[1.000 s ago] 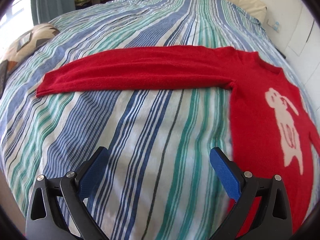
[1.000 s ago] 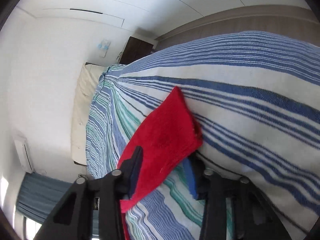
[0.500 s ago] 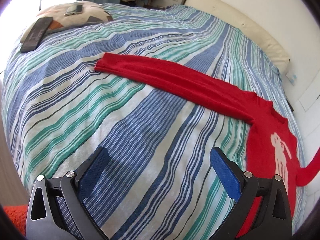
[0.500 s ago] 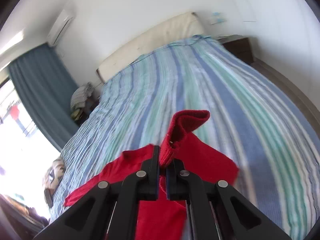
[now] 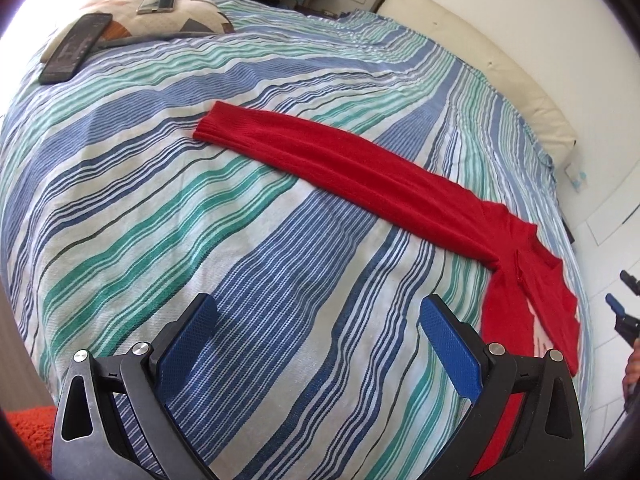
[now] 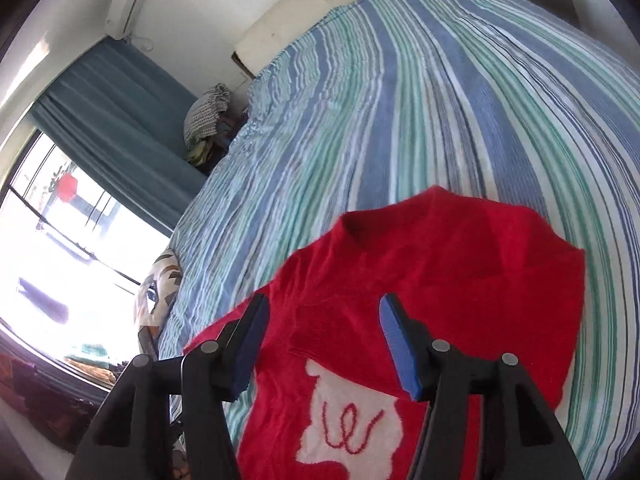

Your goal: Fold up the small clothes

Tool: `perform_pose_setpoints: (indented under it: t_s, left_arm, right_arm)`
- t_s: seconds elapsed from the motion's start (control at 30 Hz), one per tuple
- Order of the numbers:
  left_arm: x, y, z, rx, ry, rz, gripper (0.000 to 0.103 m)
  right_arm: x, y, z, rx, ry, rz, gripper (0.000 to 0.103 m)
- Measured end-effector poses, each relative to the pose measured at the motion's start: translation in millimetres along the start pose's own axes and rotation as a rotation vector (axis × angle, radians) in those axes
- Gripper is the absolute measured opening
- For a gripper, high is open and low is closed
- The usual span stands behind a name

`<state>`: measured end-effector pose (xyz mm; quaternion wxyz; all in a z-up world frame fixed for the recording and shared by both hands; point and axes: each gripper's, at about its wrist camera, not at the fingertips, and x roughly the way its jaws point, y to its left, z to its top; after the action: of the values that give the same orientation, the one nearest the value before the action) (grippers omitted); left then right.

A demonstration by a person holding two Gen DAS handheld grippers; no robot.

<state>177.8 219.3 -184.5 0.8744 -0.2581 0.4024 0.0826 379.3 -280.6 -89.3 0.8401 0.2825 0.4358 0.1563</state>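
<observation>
Left wrist view: left gripper point(image 5: 316, 330) hangs over the striped bed point(image 5: 168, 216) w/ jaws spread wide, blue pads well apart, nothing btwn them but bedspread; no cloth touched. Red sweater point(image 5: 360, 172) lies flat on the bed: one long sleeve runs from mid-bed toward the right edge, where the body is bunched, part of it hidden behind the gripper's right finger. Near the far left corner sits a patterned cushion point(image 5: 160, 16) w/ a dark phone point(image 5: 76, 48) at its near edge and a lighter phone point(image 5: 156, 3) on top. Cream headboard point(image 5: 480, 64) along the far edge. Right gripper point(image 5: 620, 300) just peeks in at the right border, off the bed's edge, a bit of the hand behind it.

Right wrist view: right gripper point(image 6: 324, 340) is above the sweater point(image 6: 440, 264) body, jaws abt half apart and just been opening; no fabric btwn the pads, nothing gripped. Collar points toward the headboard point(image 6: 320, 8); a fold of red cloth lies over the shoulder on the right side. White animal motif point(image 6: 352, 424) w/ red stitching shows below the pads. Frame is slightly blurred. Teal curtain point(image 6: 120, 104) and window point(image 6: 72, 248) beyond the bed's point(image 6: 400, 100) left edge; pile of clothes point(image 6: 208, 116) by the far corner.
</observation>
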Motion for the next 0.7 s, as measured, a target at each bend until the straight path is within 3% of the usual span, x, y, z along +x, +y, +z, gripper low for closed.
perform_pose_setpoints:
  t_s: [0.1, 0.2, 0.27, 0.37, 0.43, 0.57, 0.7]
  left_arm:
    - [5, -10, -3, 0.044, 0.015, 0.021, 0.102]
    - [7, -20, -8, 0.103, 0.017, 0.040, 0.102]
    - [8, -25, -11, 0.143, 0.021, 0.050, 0.102]
    - [10, -35, -15, 0.207, 0.026, 0.063, 0.102]
    - [11, -42, -19, 0.252, 0.029, 0.072, 0.102]
    - [12, -55, -28, 0.337, 0.027, 0.099, 0.102]
    - [19, -66, -39, 0.426, 0.024, 0.160, 0.102]
  right_arm:
    - [17, -55, -20, 0.155, 0.048, -0.044, 0.057]
    - [33, -102, -55, 0.244, 0.096, -0.188, 0.055]
    - [28, -113, -70, 0.235, 0.052, -0.166, 0.051]
    - [1, -110, -78, 0.220, -0.025, -0.119, 0.053]
    - [-23, -103, -83, 0.161, -0.063, -0.140, 0.057]
    - [-72, -98, -99, -0.017, -0.135, -0.398, 0.069]
    - [-102, -129, -131, -0.091, -0.154, -0.687, 0.070]
